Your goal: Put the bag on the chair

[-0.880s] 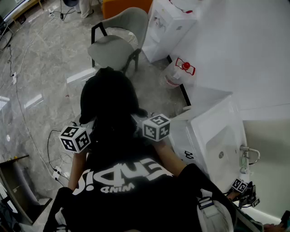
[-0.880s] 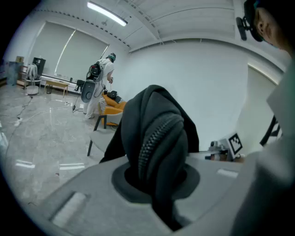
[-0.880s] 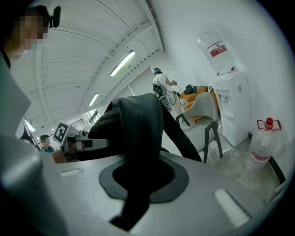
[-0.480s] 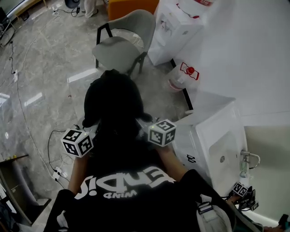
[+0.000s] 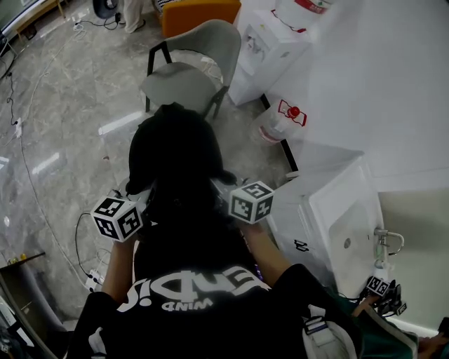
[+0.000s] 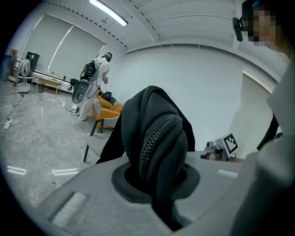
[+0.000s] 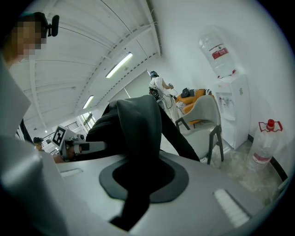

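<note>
A black bag [image 5: 175,158] hangs in the air between my two grippers, above the grey floor. My left gripper [image 6: 154,182] is shut on a folded part of the bag [image 6: 156,124] with a zipper running over it. My right gripper [image 7: 138,177] is shut on a black strap of the bag [image 7: 138,124]. In the head view only the marker cubes show, the left one [image 5: 116,219] and the right one [image 5: 250,202], on either side of the bag's lower half. The grey chair [image 5: 186,77] stands beyond the bag, its seat bare.
A white water dispenser [image 5: 270,45] stands right of the chair, with a water jug [image 5: 276,120] on the floor beside it. A white cabinet with a sink [image 5: 337,224] is at the right. An orange seat [image 5: 196,8] is behind the chair. Cables [image 5: 84,245] lie at the left.
Both grippers keep their hold on the bag. The marker cubes and the bag have shifted only slightly in the view, and the chair stays just beyond the bag.
</note>
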Tool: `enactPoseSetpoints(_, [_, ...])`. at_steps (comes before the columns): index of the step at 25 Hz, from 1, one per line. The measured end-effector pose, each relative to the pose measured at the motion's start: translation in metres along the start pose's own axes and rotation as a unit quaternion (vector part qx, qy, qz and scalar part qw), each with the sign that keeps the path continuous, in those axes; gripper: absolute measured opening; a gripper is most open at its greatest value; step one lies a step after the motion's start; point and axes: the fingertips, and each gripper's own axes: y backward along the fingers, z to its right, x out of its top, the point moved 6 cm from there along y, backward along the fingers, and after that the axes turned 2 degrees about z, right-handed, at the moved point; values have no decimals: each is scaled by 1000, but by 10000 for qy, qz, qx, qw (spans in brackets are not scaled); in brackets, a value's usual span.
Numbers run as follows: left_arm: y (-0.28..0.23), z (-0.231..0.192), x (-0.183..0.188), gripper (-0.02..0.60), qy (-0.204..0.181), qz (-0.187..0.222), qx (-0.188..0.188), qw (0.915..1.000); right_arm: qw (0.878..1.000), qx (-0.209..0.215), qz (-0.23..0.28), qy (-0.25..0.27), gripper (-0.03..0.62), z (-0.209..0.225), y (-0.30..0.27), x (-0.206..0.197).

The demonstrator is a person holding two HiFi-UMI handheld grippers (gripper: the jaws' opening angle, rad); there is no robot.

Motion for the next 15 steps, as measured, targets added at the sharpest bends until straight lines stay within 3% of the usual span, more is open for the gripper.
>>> enactPoseSetpoints(15, [-74,-74,62,34,41,-114,119,9999,9998,106,-43,-171,37,57,-88,62])
